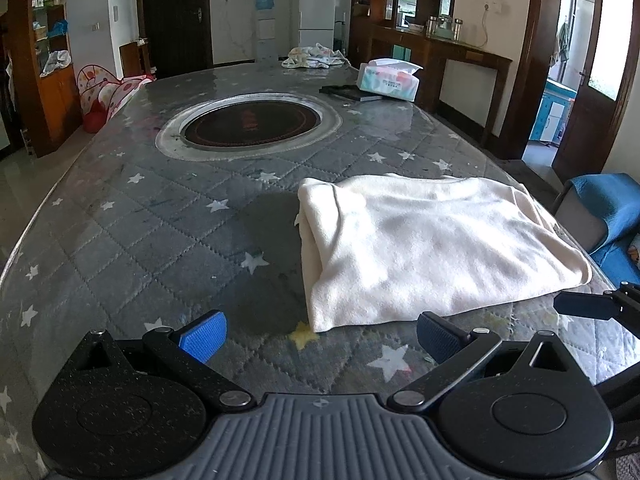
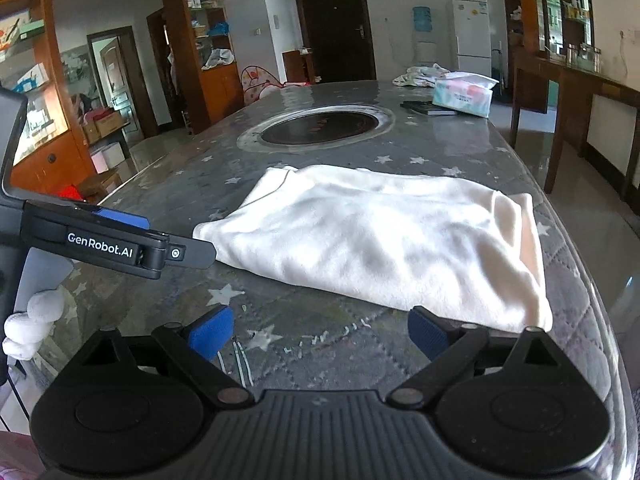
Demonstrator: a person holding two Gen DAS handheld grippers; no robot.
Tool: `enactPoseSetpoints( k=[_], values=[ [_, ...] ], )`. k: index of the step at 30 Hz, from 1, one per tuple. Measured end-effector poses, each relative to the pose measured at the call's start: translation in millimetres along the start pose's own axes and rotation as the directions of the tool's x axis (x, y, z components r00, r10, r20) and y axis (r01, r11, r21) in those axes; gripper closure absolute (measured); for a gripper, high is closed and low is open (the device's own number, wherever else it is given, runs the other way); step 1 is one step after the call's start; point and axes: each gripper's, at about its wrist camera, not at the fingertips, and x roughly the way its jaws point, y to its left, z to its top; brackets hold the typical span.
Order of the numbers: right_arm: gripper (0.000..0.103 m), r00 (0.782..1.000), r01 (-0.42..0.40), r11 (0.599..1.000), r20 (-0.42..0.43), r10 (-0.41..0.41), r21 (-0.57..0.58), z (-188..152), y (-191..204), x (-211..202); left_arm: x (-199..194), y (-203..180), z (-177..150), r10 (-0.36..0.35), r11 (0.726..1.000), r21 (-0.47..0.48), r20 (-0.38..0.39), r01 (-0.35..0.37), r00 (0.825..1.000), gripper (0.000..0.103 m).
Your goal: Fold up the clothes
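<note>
A cream-white garment (image 1: 424,240) lies folded into a flat rectangle on the grey star-patterned table cover (image 1: 160,216). It also shows in the right wrist view (image 2: 384,236). My left gripper (image 1: 320,338) is open and empty, hovering just short of the garment's near left corner. My right gripper (image 2: 320,332) is open and empty, just short of the garment's near right edge. The left gripper's body (image 2: 120,246) shows at the left of the right wrist view. A tip of the right gripper (image 1: 588,304) shows at the right edge of the left wrist view.
A round inset hotplate (image 1: 250,124) sits mid-table. A tissue pack (image 1: 388,80), a dark flat object (image 1: 348,92) and a bundle of clothes (image 1: 314,58) lie at the far end. A blue-covered chair (image 1: 604,216) stands to the right.
</note>
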Motion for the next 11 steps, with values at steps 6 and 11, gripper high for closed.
enactPoseSetpoints(
  k=[6,11],
  values=[
    [0.0,1.0,-0.002,1.0,0.005,0.002,0.006,-1.3,1.1,-3.0,-3.6,-1.8,-3.4,-0.001,1.0,-0.004,0.004,0.001,1.0,0.0],
    [0.0,1.0,0.005,1.0,0.006,-0.005,0.006,-2.0,1.8,-4.4,-6.0,-3.0,-4.9,-0.001,1.0,0.005,0.005,0.001,1.0,0.0]
  ],
)
